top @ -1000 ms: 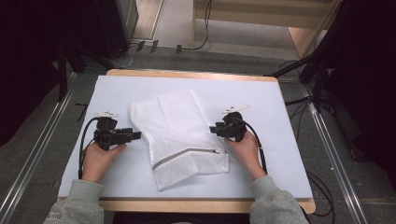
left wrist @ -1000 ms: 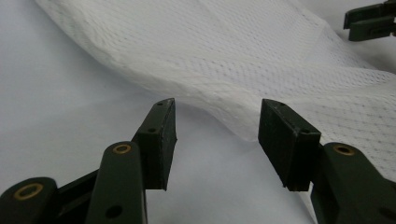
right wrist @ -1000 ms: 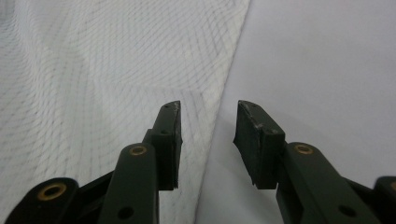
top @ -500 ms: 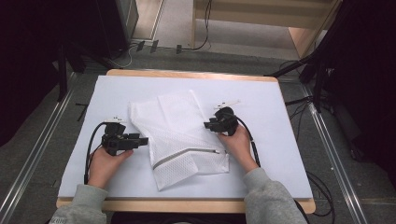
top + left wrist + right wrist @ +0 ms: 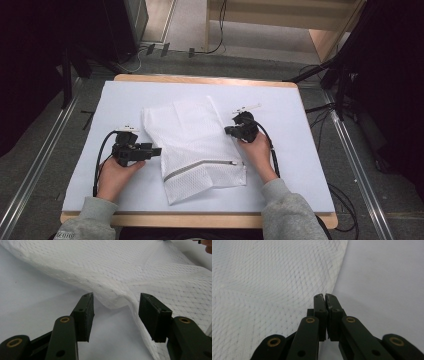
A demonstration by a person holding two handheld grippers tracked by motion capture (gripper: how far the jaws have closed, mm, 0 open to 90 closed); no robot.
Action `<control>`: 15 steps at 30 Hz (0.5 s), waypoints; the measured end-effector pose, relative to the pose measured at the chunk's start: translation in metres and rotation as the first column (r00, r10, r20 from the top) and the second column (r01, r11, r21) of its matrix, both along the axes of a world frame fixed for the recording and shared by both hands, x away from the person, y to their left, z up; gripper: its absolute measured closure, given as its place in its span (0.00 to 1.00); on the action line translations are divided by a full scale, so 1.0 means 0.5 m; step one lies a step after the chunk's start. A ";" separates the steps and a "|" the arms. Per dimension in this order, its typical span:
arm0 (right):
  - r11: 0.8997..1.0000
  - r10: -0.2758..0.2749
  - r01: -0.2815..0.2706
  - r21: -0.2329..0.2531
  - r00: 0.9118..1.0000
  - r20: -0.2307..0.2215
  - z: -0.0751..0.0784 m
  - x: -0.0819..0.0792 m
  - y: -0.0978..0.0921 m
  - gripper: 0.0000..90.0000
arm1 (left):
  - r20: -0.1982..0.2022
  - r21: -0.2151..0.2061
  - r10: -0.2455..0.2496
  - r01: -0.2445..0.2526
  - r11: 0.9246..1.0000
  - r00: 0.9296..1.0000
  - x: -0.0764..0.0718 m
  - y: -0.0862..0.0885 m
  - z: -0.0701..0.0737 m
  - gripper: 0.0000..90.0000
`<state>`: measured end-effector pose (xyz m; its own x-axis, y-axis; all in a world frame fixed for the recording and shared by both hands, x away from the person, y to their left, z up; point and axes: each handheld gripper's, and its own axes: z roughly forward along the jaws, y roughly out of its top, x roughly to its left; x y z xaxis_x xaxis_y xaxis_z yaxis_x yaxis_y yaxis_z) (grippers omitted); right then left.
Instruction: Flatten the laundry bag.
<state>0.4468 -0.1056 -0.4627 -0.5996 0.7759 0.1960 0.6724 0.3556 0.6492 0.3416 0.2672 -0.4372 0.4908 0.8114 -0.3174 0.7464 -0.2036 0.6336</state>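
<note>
On the worktop (image 5: 300,165), your left hand-held gripper (image 5: 116,308) gapes wide at the mesh bag's (image 5: 195,145) left edge. Your right hand-held gripper (image 5: 325,298) sits clenched, empty, beside its right edge, bare worktop beyond.

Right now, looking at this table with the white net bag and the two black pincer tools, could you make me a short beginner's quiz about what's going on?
1. True or false: the left gripper has its jaws spread apart, with a fold of the mesh bag just ahead of them.
2. How do the right gripper's jaws stand? A) wide open B) pressed together C) clamped on the zipper
3. Fill in: the bag's zipper runs across the end nearer the ____.

Key: 1 true; 2 B, shut right at the bag's edge, whether on any cloth is unclear; 3 person.
</note>
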 end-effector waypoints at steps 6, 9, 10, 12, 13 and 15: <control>1.000 -0.025 0.025 0.011 1.000 -0.002 0.002 -0.004 -0.023 1.00 | -0.005 0.006 -0.034 0.034 0.999 0.999 0.011 -0.021 -0.003 0.52; 0.999 -0.037 0.037 0.009 0.999 -0.002 0.001 -0.008 -0.035 1.00 | -0.011 0.018 -0.038 0.038 0.999 0.999 0.017 -0.031 -0.006 0.56; 0.999 -0.042 0.042 0.009 0.999 -0.004 0.001 -0.010 -0.040 1.00 | -0.023 0.029 -0.051 0.052 0.998 0.998 0.023 -0.036 -0.010 0.59; 0.998 -0.052 0.052 0.016 0.999 -0.008 0.001 -0.013 -0.047 0.99 | -0.034 0.046 -0.053 0.055 0.997 0.998 0.030 -0.040 -0.015 0.68; 0.998 -0.058 0.058 0.015 0.998 -0.006 0.001 -0.014 -0.051 0.99 | -0.034 0.046 -0.053 0.055 0.997 0.998 0.030 -0.040 -0.015 0.73; 0.998 -0.064 0.064 0.017 0.998 -0.005 0.001 -0.016 -0.060 0.99 | -0.064 0.013 -0.052 0.053 0.998 0.997 0.044 -0.038 -0.021 0.78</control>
<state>0.4386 -0.1355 -0.4622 -0.5478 0.8091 0.2127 0.6965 0.3002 0.6518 0.3636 0.2482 -0.4476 0.5124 0.7897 -0.3375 0.7728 -0.2527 0.5822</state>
